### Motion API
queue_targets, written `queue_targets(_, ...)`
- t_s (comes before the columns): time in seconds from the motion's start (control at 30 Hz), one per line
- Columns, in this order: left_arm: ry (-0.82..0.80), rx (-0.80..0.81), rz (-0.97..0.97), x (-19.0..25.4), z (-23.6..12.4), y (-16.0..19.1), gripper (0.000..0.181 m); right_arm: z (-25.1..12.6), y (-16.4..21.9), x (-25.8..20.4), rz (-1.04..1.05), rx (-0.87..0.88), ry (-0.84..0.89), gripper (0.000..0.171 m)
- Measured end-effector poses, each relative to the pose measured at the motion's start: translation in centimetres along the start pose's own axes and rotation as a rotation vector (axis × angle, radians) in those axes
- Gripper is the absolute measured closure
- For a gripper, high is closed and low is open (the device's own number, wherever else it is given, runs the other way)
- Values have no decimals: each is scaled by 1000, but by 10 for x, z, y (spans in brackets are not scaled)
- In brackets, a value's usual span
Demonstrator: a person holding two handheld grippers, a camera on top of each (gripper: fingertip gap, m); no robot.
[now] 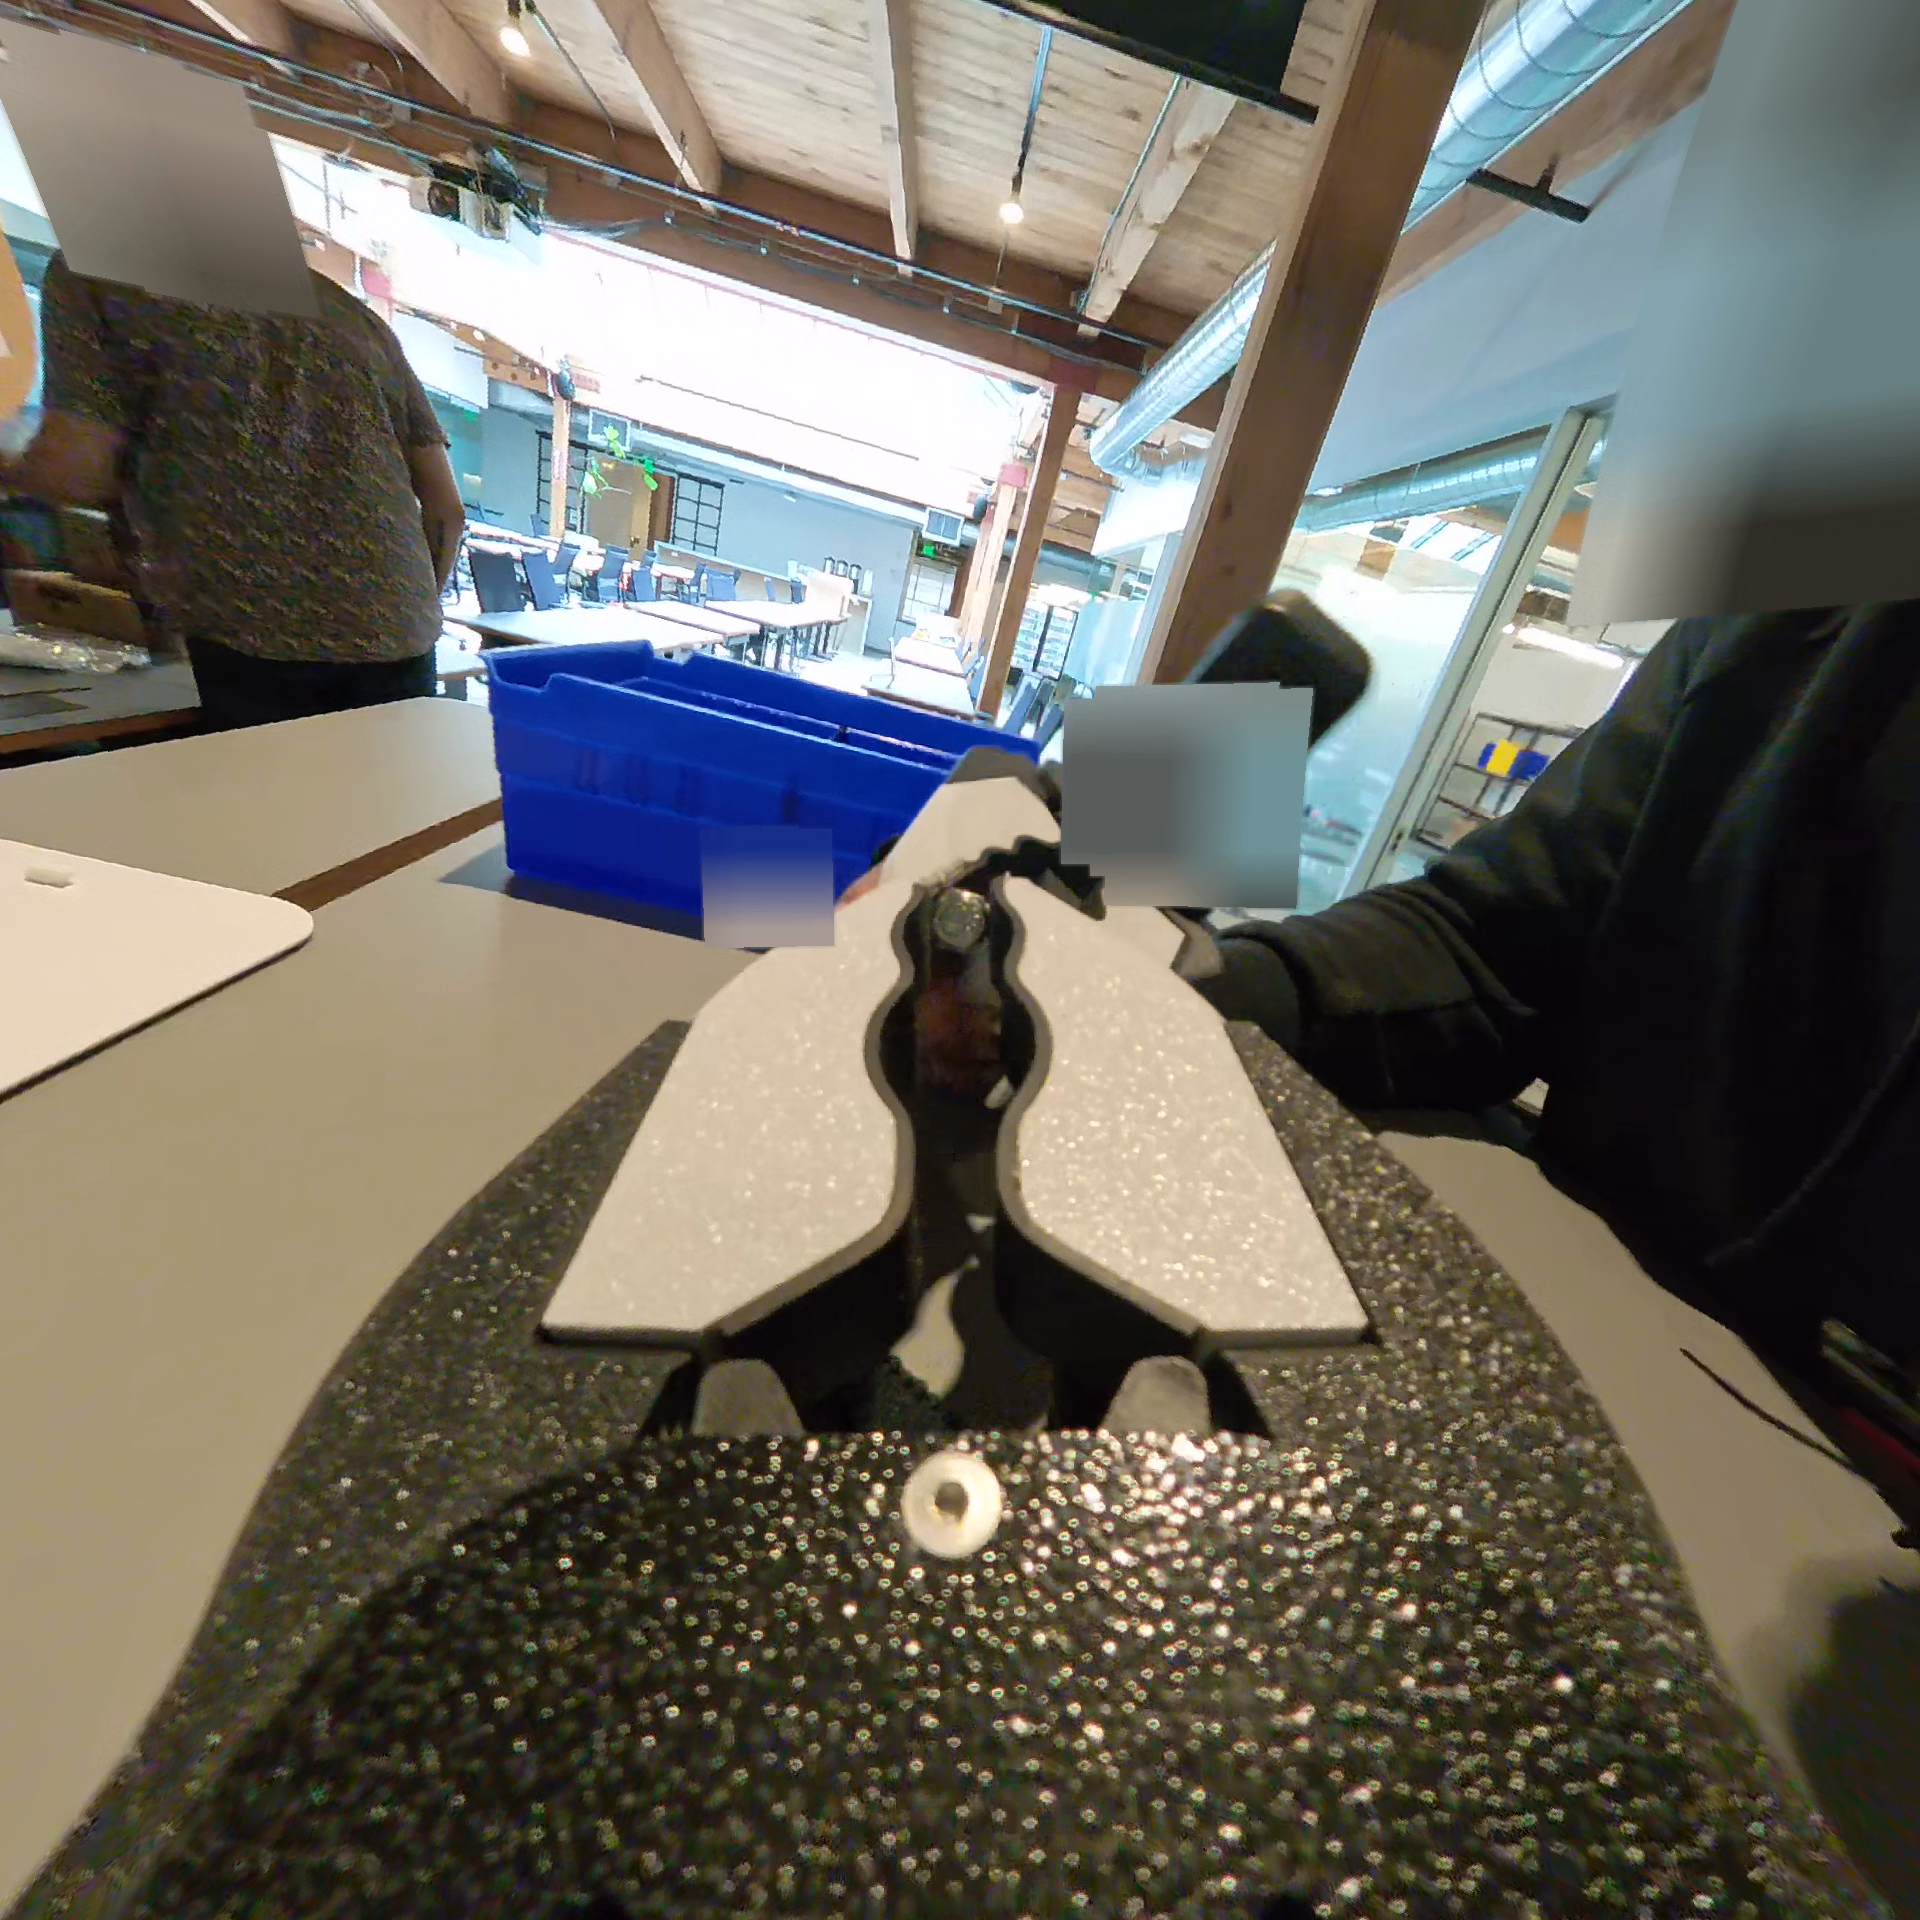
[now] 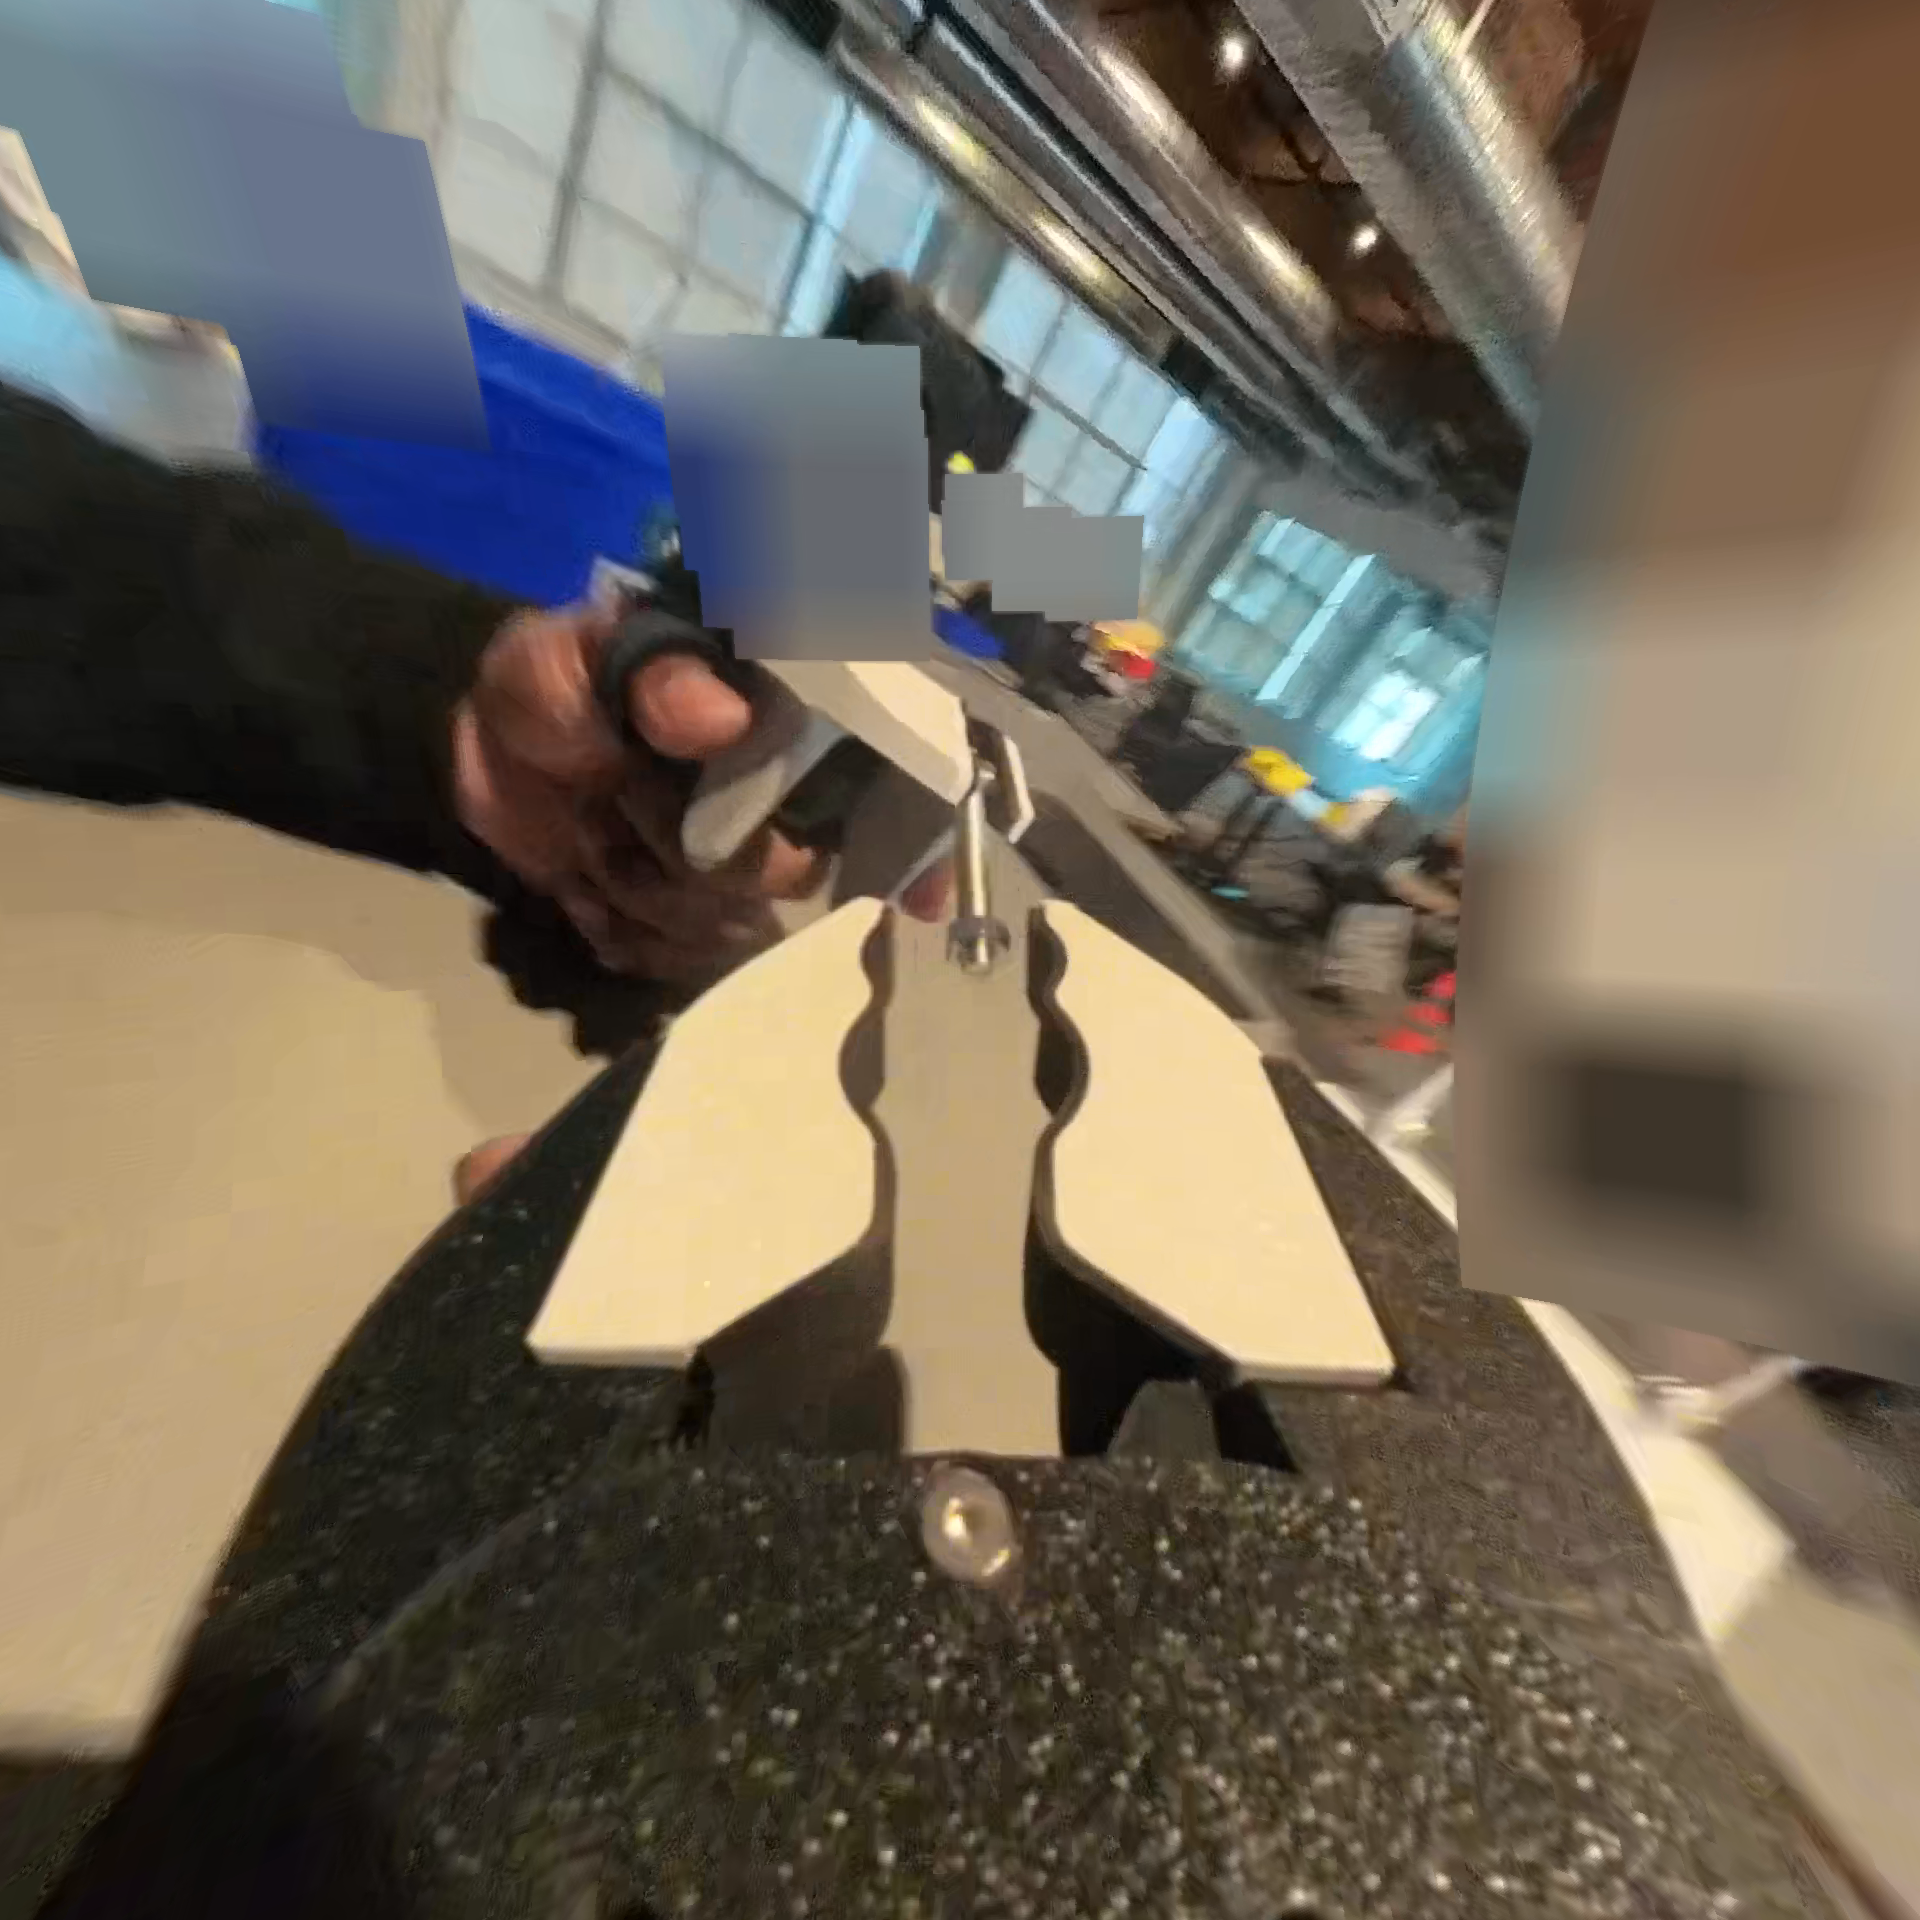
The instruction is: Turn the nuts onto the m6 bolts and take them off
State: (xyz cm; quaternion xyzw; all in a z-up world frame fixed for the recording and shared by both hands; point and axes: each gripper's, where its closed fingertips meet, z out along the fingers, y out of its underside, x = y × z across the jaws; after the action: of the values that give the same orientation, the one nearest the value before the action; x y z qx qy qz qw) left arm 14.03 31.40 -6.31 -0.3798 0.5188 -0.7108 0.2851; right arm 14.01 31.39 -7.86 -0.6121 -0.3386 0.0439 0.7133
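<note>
In the left wrist view my left gripper [image 1: 958,896] is shut on a silver bolt [image 1: 958,921], gripping it near the hex head, above the grey table [image 1: 312,1143]. In the right wrist view the bolt's shank [image 2: 975,852] points toward my right gripper [image 2: 961,920], with a nut [image 2: 979,940] on its near end. The right gripper's jaws stand apart on either side of the nut and do not touch it. The left gripper [image 2: 925,743] shows farther off there, held by a hand [image 2: 582,769]. The right gripper [image 1: 987,826] shows just beyond the left one's tips.
A blue plastic bin [image 1: 727,769] stands on the table behind the grippers. A white board [image 1: 125,935] lies at the left. A person [image 1: 260,468] stands at the far left. A black sleeve [image 1: 1662,935] fills the right side. My left and right fingertips are right by each other.
</note>
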Motion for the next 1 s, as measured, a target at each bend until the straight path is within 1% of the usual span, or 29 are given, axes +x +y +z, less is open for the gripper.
queue_targets(0.07,-2,22,-4,-1,-2,-3,171,0,-1,-5,263,26,-133,141)
queue_targets(0.1,-1,22,-4,-1,-2,-3,171,1,-2,-7,390,37,-193,141)
queue_targets(0.17,0,10,4,0,-1,-1,171,1,-6,-5,578,63,-275,141)
queue_targets(0.2,2,3,8,1,0,0,171,1,-7,-4,642,79,-296,142)
queue_targets(0.27,0,-3,10,1,1,1,171,0,-8,-4,718,85,-329,151)
queue_targets(0.33,1,-2,10,1,1,0,171,1,-5,-7,723,56,-346,160)
queue_targets(0.37,1,-1,8,0,1,0,171,3,-3,-8,686,33,-333,160)
queue_targets(0.43,0,-12,8,0,2,2,171,4,4,-9,496,-18,-256,160)
queue_targets(0.5,-9,-31,8,-1,4,4,171,3,9,-3,177,-48,-110,160)
queue_targets(0.57,-10,-33,3,-1,4,5,171,0,4,6,-138,-55,50,160)
queue_targets(0.6,-8,-29,3,-1,4,4,172,-1,2,8,-226,-58,101,160)
queue_targets(0.63,-4,-22,4,-1,3,3,171,-1,-1,7,-249,-50,119,159)
queue_targets(0.67,-10,-12,3,-1,2,2,171,-1,-4,5,-211,-25,107,158)
queue_targets(0.7,-9,-3,1,-1,1,0,171,-1,-7,3,-128,4,75,151)
queue_targets(0.77,-12,11,0,-2,0,-1,171,-2,-9,2,112,40,-21,140)
queue_targets(0.83,-13,14,3,-2,0,-2,171,-1,-8,-1,360,59,-150,141)
queue_targets(0.87,-13,15,6,-2,0,-2,171,-1,-5,0,461,58,-187,141)
queue_targets(0.93,-12,17,12,-1,0,-2,171,0,-5,-2,599,61,-260,141)
queue_targets(1.0,-9,17,15,-1,0,-2,171,0,-4,-2,692,59,-300,143)
